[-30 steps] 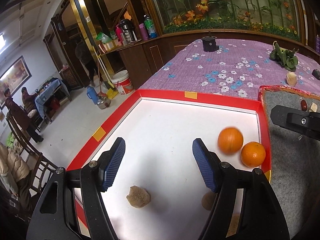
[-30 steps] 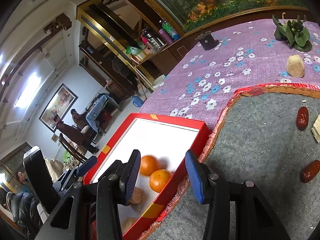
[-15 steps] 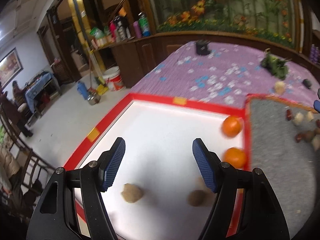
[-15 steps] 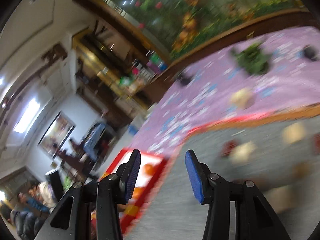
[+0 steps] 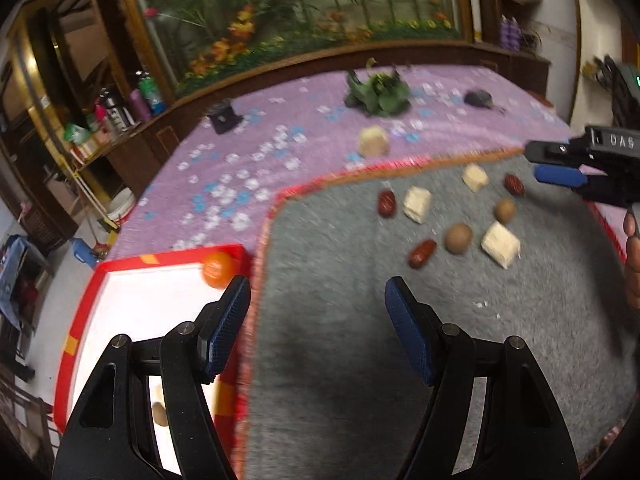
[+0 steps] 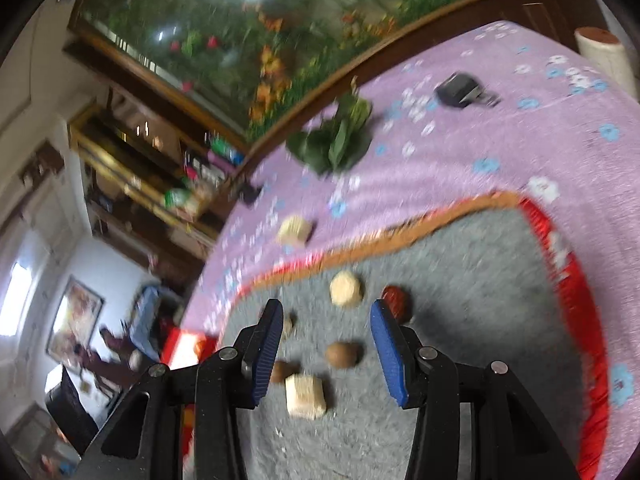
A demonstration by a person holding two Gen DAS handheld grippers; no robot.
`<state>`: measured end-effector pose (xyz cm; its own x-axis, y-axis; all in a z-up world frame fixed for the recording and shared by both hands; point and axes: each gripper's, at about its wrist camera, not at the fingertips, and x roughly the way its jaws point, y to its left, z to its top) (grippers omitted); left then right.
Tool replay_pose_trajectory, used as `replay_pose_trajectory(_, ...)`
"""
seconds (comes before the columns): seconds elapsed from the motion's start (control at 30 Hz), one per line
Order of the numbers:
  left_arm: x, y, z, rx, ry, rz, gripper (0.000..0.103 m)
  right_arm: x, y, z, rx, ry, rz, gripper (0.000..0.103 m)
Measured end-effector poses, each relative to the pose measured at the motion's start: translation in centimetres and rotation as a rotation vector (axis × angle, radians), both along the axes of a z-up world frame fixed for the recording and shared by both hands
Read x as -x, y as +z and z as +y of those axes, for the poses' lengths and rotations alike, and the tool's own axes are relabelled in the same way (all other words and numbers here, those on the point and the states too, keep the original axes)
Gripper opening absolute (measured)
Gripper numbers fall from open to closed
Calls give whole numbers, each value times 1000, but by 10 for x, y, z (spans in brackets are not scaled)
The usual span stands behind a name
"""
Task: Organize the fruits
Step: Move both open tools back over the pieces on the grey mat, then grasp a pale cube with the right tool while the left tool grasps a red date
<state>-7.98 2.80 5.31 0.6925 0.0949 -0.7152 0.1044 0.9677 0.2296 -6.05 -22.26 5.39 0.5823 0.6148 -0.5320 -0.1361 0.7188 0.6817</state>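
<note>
The left gripper hangs over the near, bare part of the grey mat, its jaws spread wide with nothing between them. Just beside its left finger, past the mat's left edge, lies the red-rimmed white tray with an orange in its far right corner and a small brown fruit near its front, partly hidden behind the gripper's frame. The loose pieces lie well ahead of the left gripper, toward the mat's far right part: a dark red date near the far edge, a second date nearer, a third farther right, two round brown fruits close together, and three pale blocks among them. A fourth pale block sits off the mat on the purple flowered cloth, near a bunch of green leaves. The right gripper is released too, empty, with its jaws partly apart, poised above that cluster: a round brown fruit lies in line with the gap between its fingers, a pale block lies nearer the camera, another pale piece lies ahead, and a date is just beside the tip of its right finger. Whether either finger touches the mat cannot be told through the blur. In the left wrist view the right gripper shows at the mat's right edge, with part of a hand below it.
</note>
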Motion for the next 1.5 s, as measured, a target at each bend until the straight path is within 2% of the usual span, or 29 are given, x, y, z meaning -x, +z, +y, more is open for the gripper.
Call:
replay_pose_trajectory(0.17,-2,-12,-4,-5,2,44,70,3,-4,20,15,150,26,45)
replay_pose_trajectory(0.33,-10,-12,0,-19,22,39,70,12,-10,66,206,274,28,45)
replay_pose_trajectory(0.43,-15,-15,-2,-10,12,52,70,17,-15,84,365,249,1,44)
replay_pose_trajectory(0.5,-18,-17,-8,-6,-14,63,70,20,-21,92,434,254,12,35)
replay_pose_trajectory(0.53,-19,-18,-11,-4,-29,68,70,24,-19,96,475,253,-15,31)
replay_pose_trajectory(0.6,-24,-20,-18,4,-65,80,70,26,-20,101,535,262,-39,28)
replay_pose_trajectory(0.73,-37,-22,-29,36,-134,110,70,16,-19,83,424,225,7,28)
replay_pose_trajectory(0.9,-52,-33,-37,79,-189,173,70,12,-5,50,181,163,4,28)
replay_pose_trajectory(1.0,-59,-38,-43,80,-216,187,67,9,-2,37,120,105,6,28)
replay_pose_trajectory(1.1,-65,-42,-44,97,-236,205,53,4,-1,27,69,57,15,28)
replay_pose_trajectory(1.17,-69,-43,-42,152,-255,223,38,4,-1,23,50,42,20,28)
replay_pose_trajectory(1.2,-69,-42,-42,163,-256,224,36,2,-2,22,47,34,23,28)
replay_pose_trajectory(1.27,-68,-42,-43,161,-267,215,24,1,-2,20,45,28,22,28)
replay_pose_trajectory(1.33,-65,-42,-44,171,-274,208,16,0,-1,19,41,20,12,28)
replay_pose_trajectory(1.5,-57,-39,-37,204,-240,188,16,1,3,17,31,7,-29,28)
